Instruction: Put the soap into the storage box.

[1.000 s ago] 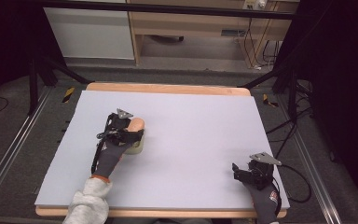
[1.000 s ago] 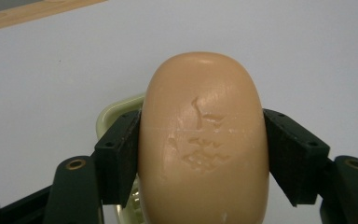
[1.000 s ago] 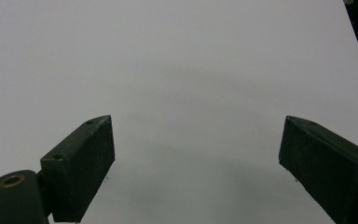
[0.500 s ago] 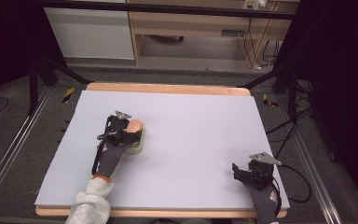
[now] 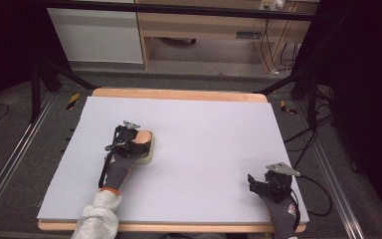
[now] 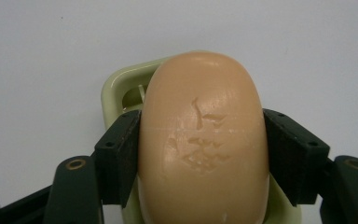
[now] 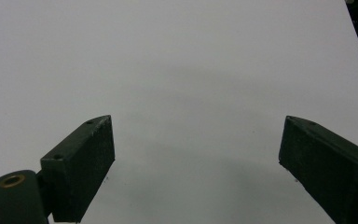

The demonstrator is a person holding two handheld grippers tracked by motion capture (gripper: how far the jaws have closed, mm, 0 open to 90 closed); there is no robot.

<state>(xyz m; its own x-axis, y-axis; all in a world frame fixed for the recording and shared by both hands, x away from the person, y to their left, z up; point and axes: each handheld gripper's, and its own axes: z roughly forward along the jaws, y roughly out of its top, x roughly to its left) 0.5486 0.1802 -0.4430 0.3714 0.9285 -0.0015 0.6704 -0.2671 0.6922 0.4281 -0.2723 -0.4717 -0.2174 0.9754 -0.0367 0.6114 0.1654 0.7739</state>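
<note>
Lowering held soap [image 6: 203,140] nearer dish [image 6: 116,88]

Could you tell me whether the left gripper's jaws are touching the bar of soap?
Touching. In the left gripper view, the left gripper has both black jaws pressed flat against the sides of the bar of soap, with no gap, above the green soap dish.
</note>
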